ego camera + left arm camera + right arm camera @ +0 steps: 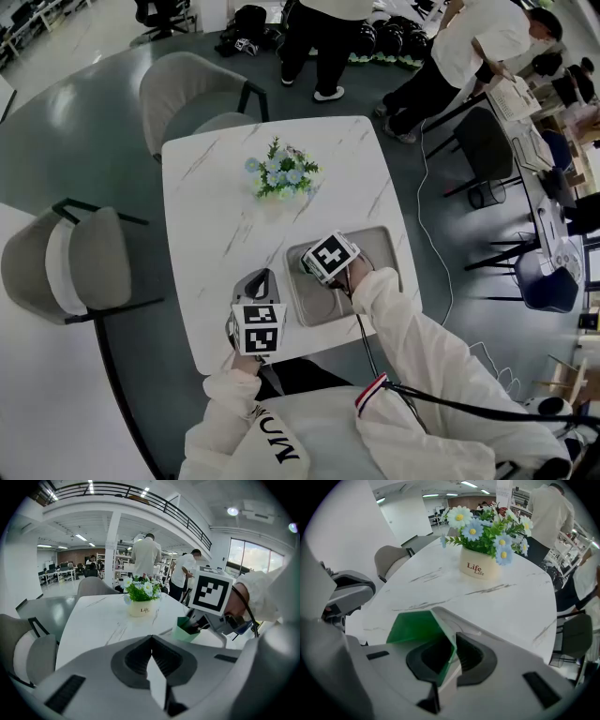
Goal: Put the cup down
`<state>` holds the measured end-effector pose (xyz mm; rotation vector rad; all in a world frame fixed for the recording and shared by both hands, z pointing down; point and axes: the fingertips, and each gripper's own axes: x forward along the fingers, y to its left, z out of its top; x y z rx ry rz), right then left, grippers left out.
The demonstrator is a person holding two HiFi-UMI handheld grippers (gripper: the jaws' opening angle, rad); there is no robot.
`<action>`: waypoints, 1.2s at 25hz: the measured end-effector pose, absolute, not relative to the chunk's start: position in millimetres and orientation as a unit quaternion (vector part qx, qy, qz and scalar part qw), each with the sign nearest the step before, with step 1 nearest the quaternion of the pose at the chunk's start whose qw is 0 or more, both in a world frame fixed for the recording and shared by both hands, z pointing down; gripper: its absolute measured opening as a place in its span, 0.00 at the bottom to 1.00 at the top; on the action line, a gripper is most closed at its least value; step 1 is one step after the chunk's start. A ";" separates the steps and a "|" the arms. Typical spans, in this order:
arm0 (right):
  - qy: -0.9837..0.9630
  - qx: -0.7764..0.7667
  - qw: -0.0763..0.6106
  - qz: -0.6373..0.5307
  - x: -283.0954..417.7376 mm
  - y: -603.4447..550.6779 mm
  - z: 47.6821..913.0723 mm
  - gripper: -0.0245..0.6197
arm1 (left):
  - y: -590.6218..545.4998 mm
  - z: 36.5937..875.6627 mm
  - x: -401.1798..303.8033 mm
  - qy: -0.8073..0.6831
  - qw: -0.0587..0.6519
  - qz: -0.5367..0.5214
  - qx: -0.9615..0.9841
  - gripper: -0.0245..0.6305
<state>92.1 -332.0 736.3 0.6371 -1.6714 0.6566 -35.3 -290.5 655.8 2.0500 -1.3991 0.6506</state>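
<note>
right tongs steeply downward over tray, tight on green cup wall; left tongs together

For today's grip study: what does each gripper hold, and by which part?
The right gripper pinches the green cup by its rim, one jaw inside. The left gripper holds nothing.

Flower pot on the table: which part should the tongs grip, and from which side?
I would grip the white pot across its round wall, coming in level from the side. The flowers spread wide over its mouth, so the top is blocked.
</note>
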 end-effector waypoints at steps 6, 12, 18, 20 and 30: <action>-0.713 0.274 0.583 0.278 93.5 -333.2 733.1 0.07 | -289.1 655.4 -35.7 -0.522 0.285 0.244 0.766 0.05; -0.712 0.280 0.575 0.291 92.9 -331.0 728.6 0.10 | -286.6 652.9 -34.0 -0.517 0.282 0.246 0.770 0.05; -0.714 0.267 0.574 0.300 91.4 -327.0 728.7 0.20 | -284.6 655.8 -38.6 -0.515 0.283 0.249 0.770 0.05; -0.713 0.259 0.578 0.302 91.6 -324.4 728.9 0.24 | -284.2 655.8 -39.7 -0.515 0.284 0.248 0.770 0.05; -0.723 0.267 0.562 0.301 89.4 -329.4 720.0 0.35 | -277.7 653.3 -43.5 -0.511 0.282 0.252 0.772 0.05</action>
